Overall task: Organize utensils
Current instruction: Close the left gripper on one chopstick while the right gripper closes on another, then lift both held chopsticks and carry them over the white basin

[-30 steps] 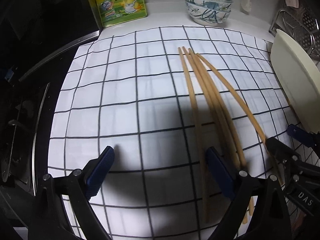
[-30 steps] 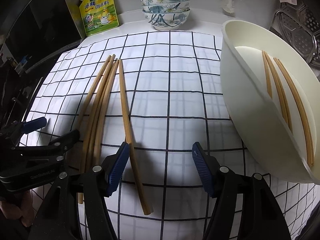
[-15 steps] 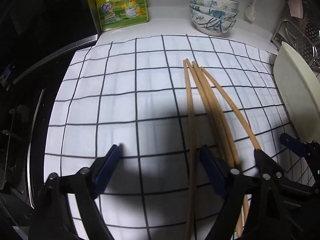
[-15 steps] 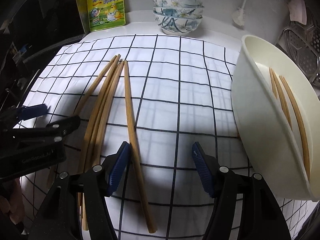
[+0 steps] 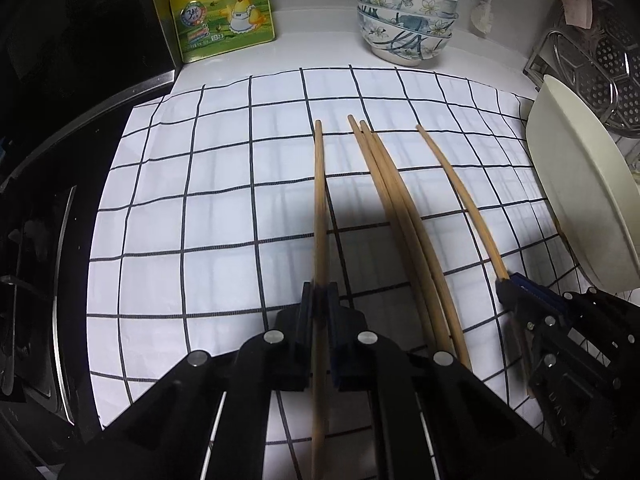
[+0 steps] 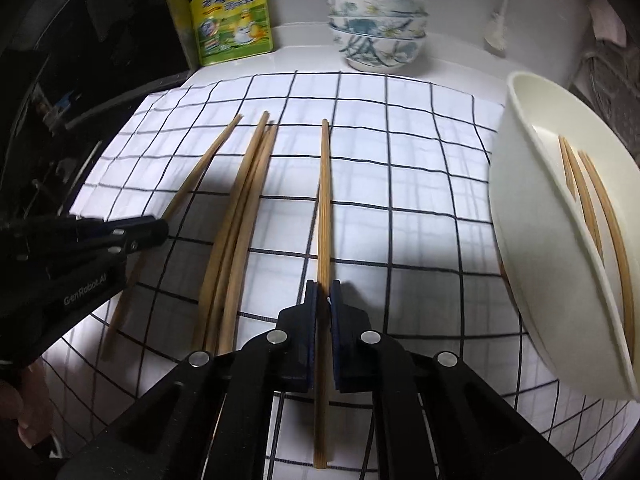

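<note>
Left gripper (image 5: 320, 292) angled steeply down, jaws just closed, pinching a chopstick (image 5: 319, 200). Right gripper (image 6: 324, 292) likewise, clamped on another chopstick (image 6: 324, 200).

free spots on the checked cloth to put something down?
Bare: left half of the checked cloth, bordered by the stove and the leftmost chopstick; also the strip before the stacked bowls. Crowded: loose chopsticks mid-cloth, through to the white tub.
</note>
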{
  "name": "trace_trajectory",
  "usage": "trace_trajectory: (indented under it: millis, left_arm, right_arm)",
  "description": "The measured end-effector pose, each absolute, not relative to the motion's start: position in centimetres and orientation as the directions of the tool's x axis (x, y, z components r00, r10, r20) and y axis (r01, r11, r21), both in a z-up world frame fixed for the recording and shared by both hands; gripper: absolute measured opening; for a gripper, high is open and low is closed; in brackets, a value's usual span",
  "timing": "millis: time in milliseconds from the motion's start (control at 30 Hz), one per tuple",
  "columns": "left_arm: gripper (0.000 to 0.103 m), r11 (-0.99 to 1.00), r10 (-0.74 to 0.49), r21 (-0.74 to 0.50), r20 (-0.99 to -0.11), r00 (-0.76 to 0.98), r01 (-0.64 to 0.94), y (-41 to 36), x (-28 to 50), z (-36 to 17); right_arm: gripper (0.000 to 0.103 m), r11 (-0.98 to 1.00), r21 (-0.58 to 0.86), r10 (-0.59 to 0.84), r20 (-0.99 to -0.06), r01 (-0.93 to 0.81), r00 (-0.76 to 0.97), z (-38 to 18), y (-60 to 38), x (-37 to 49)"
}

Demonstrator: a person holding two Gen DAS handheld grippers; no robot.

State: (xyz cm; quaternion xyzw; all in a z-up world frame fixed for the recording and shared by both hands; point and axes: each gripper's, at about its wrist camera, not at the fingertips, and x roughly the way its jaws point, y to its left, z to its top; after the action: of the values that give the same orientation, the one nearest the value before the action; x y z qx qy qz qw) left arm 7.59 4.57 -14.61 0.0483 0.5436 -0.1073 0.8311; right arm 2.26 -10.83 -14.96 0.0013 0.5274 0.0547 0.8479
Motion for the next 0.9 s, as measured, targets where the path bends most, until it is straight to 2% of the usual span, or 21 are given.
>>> trace_trajectory:
  millis: [233, 533, 733, 900]
  left_arm:
    - [0.007, 0.974, -0.129, -0.039, -0.905, 0.406, 0.223, 4.9, 6.9, -12.4]
    - [0.007, 0.979, -0.14, -0.046, -0.857, 0.495, 0.198, 3.5, 6.1, -6.7]
    - [0.007, 0.97, -0.183, -0.061, -0.821, 0.541, 0.236, -0.8, 5.6, -3.4]
    - [0.007, 0.947, -0.247, -0.075, -0.79, 0.561, 0.311, -7.0, 5.4, -1.3]
  right_arm:
    - [0.006, 0.989, 0.133, 0.146, -0.876, -0.06, 0.46, -12.4, -12.0, 1.8]
    - [0.006, 0.972, 0.193, 0.234, -0.812, -0.133, 0.534, -6.3, -13.4, 0.7]
    - [0.006, 0.971, 0.214, 0.236, -0.778, -0.107, 0.582, -3.7, -18.0, 0.1]
    - [0.006, 0.976, 0.219, 0.181, -0.763, -0.015, 0.62, -2.7, -24.4, -0.2]
